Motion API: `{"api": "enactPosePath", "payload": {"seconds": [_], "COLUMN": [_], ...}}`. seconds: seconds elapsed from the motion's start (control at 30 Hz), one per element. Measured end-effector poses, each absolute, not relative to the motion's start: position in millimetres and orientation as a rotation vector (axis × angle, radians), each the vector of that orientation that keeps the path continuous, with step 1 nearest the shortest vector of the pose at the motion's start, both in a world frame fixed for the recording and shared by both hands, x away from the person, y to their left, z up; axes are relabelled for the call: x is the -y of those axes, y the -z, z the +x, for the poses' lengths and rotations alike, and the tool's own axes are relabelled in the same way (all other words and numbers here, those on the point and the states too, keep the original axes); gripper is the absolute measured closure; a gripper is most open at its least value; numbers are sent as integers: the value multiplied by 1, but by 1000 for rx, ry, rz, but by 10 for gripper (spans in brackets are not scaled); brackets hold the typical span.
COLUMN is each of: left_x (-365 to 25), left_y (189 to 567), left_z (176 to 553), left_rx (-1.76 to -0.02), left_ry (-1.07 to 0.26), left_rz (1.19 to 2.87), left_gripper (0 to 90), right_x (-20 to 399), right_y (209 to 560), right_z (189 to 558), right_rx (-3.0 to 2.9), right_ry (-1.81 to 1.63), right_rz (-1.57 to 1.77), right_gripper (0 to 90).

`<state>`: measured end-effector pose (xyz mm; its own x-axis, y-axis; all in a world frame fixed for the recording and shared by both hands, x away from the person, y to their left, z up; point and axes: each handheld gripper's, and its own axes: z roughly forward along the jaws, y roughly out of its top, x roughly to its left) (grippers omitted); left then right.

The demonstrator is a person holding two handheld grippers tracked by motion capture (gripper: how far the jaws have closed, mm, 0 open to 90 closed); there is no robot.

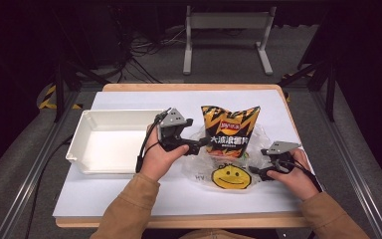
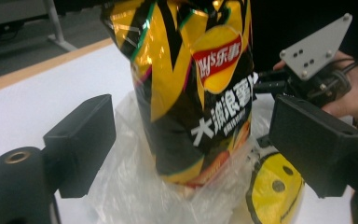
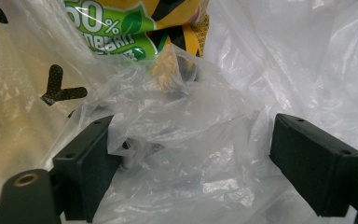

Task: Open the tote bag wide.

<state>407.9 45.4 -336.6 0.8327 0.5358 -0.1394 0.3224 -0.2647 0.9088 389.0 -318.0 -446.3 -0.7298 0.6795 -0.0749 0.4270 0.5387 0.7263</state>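
1. Nearest me, my right gripper (image 1: 267, 168) sits low at the right edge of the clear plastic bag (image 3: 205, 154). Its jaws stand wide, and the crumpled film bunches up between them. It brushes the inner face of one pad (image 3: 91, 163) and stays off the other, so I judge nothing is pinched there.

2. The film is thin, soft and slippery. It will fold and slide rather than hold a shape, so I would take it at a gathered rim or a thick fold, not on a flat sheet.

3. Beside it on the bag is a yellow smiley print (image 1: 231, 177), lying toward me on the table (image 1: 129, 191).

4. Next out, my left gripper (image 1: 201, 143) hangs raised to the left of the chip bag (image 2: 196, 88). Its jaws are wide and hold nothing. The chip bag lies just beyond and between the two pads, touching neither.

5. The chip bag stands upright inside the open plastic bag, near the middle of the table. It looks light, puffy and glossy, with fragile contents, so I would grip the sealed top edge gently rather than squeeze the belly.

6. Farther left rests a white tray (image 1: 84, 149), well apart from the bags.
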Motion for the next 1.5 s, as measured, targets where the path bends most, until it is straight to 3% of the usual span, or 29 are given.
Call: {"api": "enactPosePath", "payload": {"seconds": [0.63,0.93,1.23,1.5], "left_x": [-39,-26,-14,-4], "left_y": [336,343,349,351], "left_z": [450,467,475,478], "left_rx": [-584,-581,-531,-519], "left_ry": [-131,-151,-122,-121], "left_rz": [1780,1794,1779,1812], "left_gripper": [62,56,88,187], "right_x": [320,321,323,323], "right_y": [445,437,433,432], "right_z": [389,386,384,384], "right_rx": [-2429,-2401,-2388,-2384], "right_ry": [-1045,-1089,-1114,-1129], "right_rz": [922,918,915,921], "right_gripper": [166,166,166,166]}}
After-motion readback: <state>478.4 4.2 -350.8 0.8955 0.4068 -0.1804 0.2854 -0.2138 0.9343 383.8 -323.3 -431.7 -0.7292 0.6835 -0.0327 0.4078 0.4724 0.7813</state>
